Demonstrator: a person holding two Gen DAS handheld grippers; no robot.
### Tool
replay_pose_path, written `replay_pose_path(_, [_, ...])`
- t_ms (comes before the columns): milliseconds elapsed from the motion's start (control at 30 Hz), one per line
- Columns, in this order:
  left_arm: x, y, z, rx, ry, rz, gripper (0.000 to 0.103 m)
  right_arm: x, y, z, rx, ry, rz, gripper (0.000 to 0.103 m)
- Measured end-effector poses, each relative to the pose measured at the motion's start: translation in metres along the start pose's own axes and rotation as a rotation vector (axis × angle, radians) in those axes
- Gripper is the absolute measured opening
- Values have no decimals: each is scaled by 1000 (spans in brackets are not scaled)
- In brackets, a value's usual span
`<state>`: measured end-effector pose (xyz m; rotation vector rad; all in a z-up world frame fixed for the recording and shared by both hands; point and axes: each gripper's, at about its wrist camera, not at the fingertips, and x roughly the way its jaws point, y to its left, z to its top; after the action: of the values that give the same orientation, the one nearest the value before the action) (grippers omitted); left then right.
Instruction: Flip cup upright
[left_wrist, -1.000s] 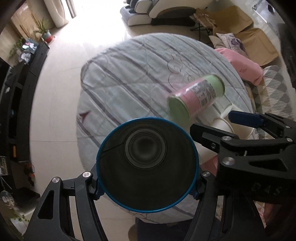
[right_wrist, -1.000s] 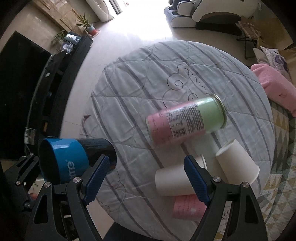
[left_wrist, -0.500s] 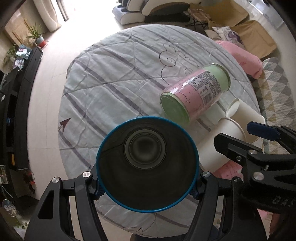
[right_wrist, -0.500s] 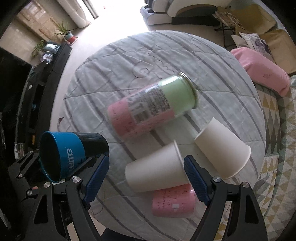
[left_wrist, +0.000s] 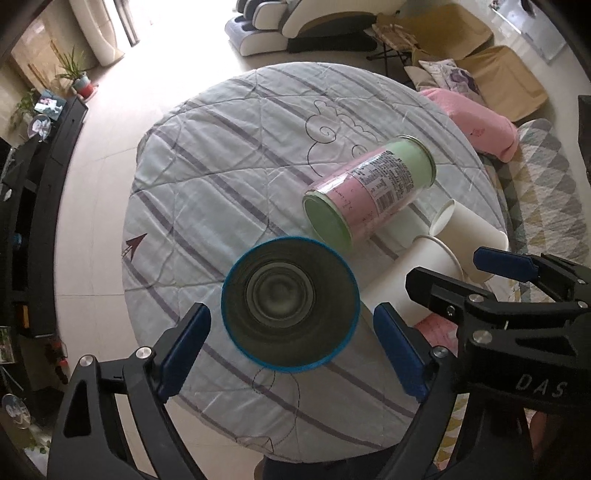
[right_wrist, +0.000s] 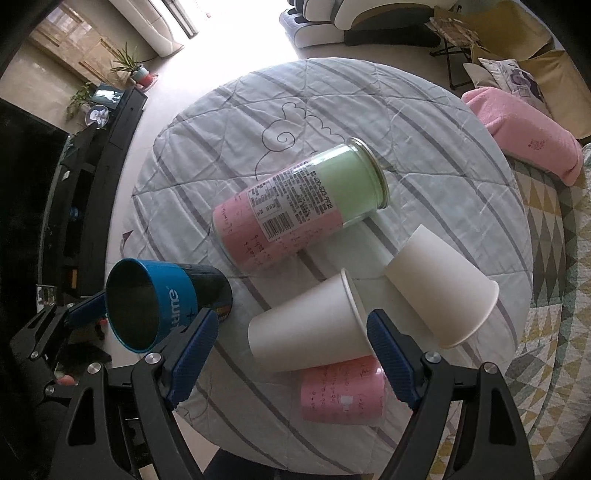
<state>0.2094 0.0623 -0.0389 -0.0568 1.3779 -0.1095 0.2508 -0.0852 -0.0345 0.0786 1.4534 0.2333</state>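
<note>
Covering a round surface (left_wrist: 229, 155) in a tiled living room, striped cloth bears the upright blue cup (left_wrist: 290, 308) between wide-open left tongs (left_wrist: 291, 347); right tongs (right_wrist: 291, 349) gape, empty.

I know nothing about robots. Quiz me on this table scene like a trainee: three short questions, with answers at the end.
1. True or false: the left gripper is clamped on the blue cup.
2. How does the pink-and-green can sit on the table? A) upright B) on its side C) inside a paper cup
3. Fill in: ___ white paper cups lie tipped over near the can.

Key
1. False: its jaws stand open, with a gap on each side of the cup.
2. B
3. Two
</note>
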Motion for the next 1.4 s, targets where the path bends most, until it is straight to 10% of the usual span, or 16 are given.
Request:
replay_pose_path(633, [-59, -79, 39, 240, -91, 184, 92, -61, -64, 1, 119, -73, 77, 84])
replay_pose_path(1400, [68, -145, 113, 801, 210, 150, 91, -6, -137, 0, 595, -38, 21, 84])
